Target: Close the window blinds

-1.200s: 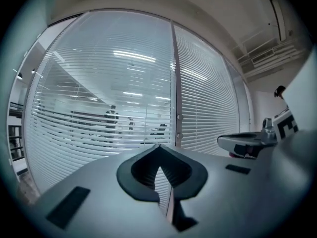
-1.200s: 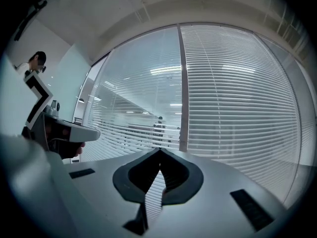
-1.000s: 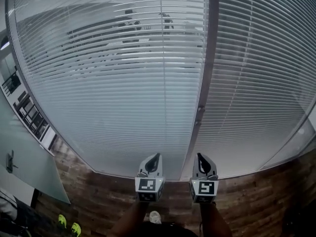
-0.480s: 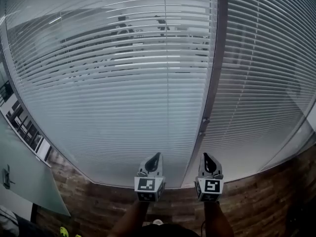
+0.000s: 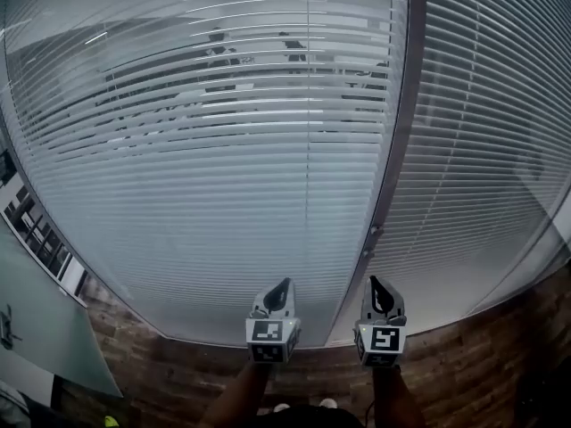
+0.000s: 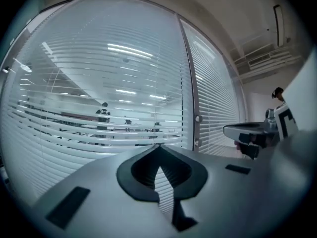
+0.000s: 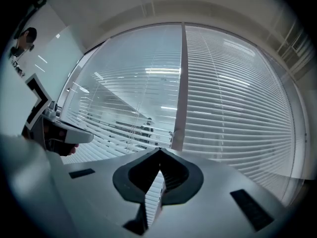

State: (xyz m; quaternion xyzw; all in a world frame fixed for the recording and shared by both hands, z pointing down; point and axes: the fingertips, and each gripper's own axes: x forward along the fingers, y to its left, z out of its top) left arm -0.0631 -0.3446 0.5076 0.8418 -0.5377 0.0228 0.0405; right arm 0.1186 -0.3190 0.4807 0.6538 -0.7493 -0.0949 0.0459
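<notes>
Filling most of the head view, the window blinds (image 5: 223,176) hang behind two panes split by a grey post (image 5: 397,141); through the left pane's slats a room shows. At bottom centre, the left gripper (image 5: 285,283) and right gripper (image 5: 374,281) point at the blinds, apart from them, each with jaws pressed together and empty, above a wooden floor (image 5: 464,373).

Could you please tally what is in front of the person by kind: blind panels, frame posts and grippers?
Blind panels: 2, the left blind and the right blind
Posts: 1, the frame post between the two panels
Grippers: 2, the left gripper and the right gripper, both shut on nothing
Total: 5
</notes>
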